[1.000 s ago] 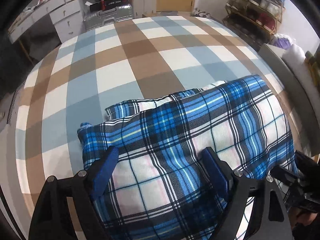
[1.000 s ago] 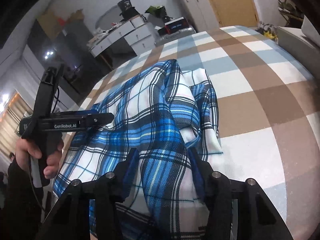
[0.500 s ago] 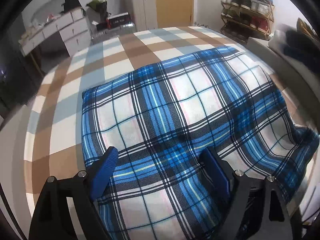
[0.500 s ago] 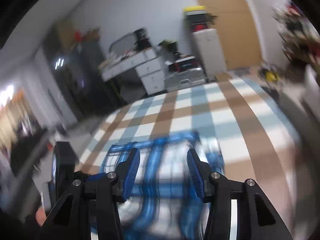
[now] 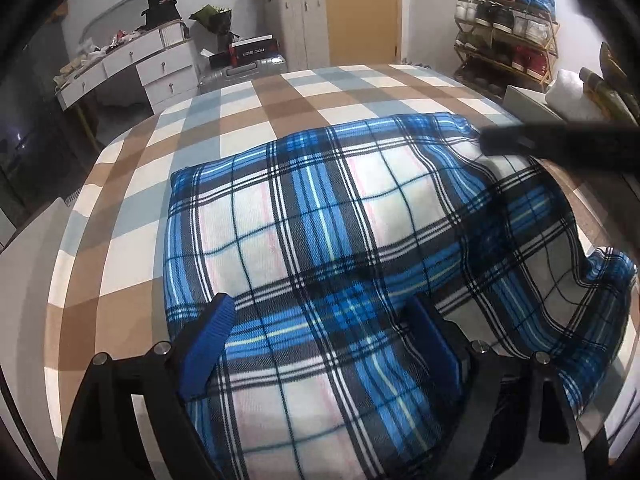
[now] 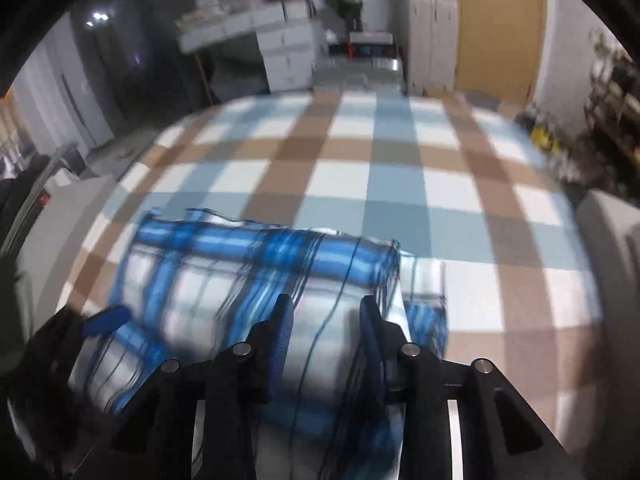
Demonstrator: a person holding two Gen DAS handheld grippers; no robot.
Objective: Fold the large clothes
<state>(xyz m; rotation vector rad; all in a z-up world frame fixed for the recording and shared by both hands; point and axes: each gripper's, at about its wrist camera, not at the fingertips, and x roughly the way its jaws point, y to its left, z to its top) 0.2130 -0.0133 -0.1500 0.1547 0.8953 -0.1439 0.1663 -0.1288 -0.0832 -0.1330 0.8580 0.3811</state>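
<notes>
A blue and white plaid cloth (image 5: 320, 216) lies folded in a rough rectangle on the checked bedspread (image 5: 248, 120). My left gripper (image 5: 318, 312) is wide open over its near part, with both blue pads on or just above the fabric and not pinching it. The right wrist view is blurred. In it my right gripper (image 6: 326, 308) hovers over the right end of the cloth (image 6: 224, 264) with its jaws closing. Fabric shows between the pads, but they do not press on it. The right gripper's dark body (image 5: 560, 144) crosses the upper right of the left wrist view.
The bed's far half is bare bedspread (image 6: 360, 168). Beyond it stand a white desk with drawers (image 5: 132, 68), a suitcase (image 5: 244, 68), a white cabinet (image 5: 296, 28) and a wooden door (image 5: 360, 8). A shoe rack (image 5: 508, 28) and a grey bed edge (image 5: 528, 100) are at the right.
The right gripper has lifted off the bunched fold, rolled and narrowed its jaws. The cloth now lies flatter and squarer. The left gripper drew back at first, then kept still and open.
</notes>
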